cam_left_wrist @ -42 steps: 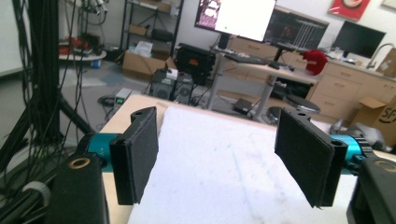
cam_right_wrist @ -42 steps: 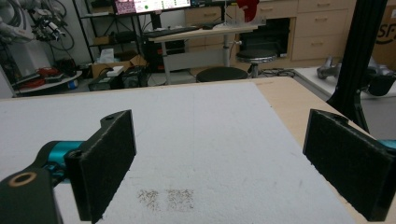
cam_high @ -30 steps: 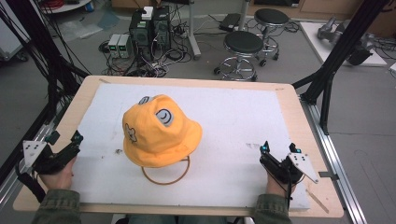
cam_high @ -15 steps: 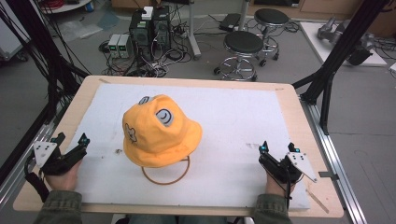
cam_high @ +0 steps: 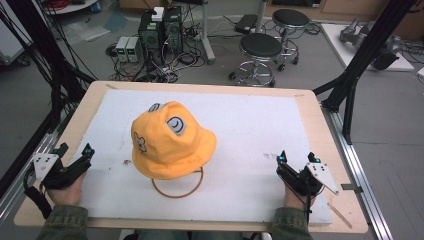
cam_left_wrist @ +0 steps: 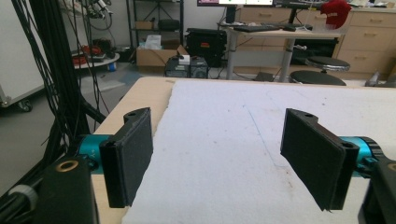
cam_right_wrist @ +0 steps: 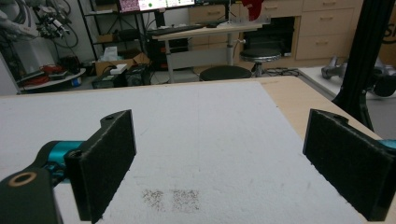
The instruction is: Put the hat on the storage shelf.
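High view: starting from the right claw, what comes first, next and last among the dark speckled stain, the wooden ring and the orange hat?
From the right claw:
1. Dark speckled stain, on the white mat just to its left.
2. Wooden ring, near the mat's front middle, under the hat's brim.
3. Orange hat, left of centre, slightly behind the ring.

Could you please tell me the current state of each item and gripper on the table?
Orange bucket hat: crown up, propped on the ring stand, untouched.
Ring stand: on the white mat, its loop showing under the hat's brim.
Left gripper: open, empty, at the mat's left edge.
Right gripper: open, empty, over the mat's right side.
White mat: flat on the table, a dark smudge near the right gripper.
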`<state>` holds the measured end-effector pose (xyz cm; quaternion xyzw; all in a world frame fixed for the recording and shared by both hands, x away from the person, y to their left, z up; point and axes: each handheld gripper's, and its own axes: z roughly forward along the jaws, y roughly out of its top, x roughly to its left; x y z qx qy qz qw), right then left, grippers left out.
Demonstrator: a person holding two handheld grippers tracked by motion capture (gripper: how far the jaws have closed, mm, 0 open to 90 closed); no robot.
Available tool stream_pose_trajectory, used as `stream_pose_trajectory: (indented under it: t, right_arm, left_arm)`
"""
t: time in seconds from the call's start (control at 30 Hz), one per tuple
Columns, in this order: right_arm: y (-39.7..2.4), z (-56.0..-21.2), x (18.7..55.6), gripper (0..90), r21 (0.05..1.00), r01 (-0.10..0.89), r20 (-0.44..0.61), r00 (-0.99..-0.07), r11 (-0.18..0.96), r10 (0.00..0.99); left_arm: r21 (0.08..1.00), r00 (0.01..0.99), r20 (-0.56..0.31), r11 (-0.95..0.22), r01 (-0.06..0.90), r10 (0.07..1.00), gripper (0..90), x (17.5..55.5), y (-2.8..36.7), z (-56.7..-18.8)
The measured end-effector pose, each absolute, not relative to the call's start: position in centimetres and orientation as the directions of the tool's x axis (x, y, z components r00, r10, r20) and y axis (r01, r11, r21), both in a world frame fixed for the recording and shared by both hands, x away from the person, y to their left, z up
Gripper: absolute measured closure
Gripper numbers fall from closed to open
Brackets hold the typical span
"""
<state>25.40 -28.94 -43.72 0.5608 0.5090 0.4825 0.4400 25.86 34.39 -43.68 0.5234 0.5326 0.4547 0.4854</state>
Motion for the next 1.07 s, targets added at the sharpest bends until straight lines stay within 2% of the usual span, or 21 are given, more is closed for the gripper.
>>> stream_pose_trajectory:
  t: [1.07]
  right_arm:
    - [-29.02, -43.77, 25.52, 8.4, 0.985, 0.150, 0.088, 0.018, -0.089, 0.996]
  left_arm:
    - [0.993, 0.031, -0.046, 0.042, 0.113, 0.998, 26.5, 25.98, 34.35, -43.74]
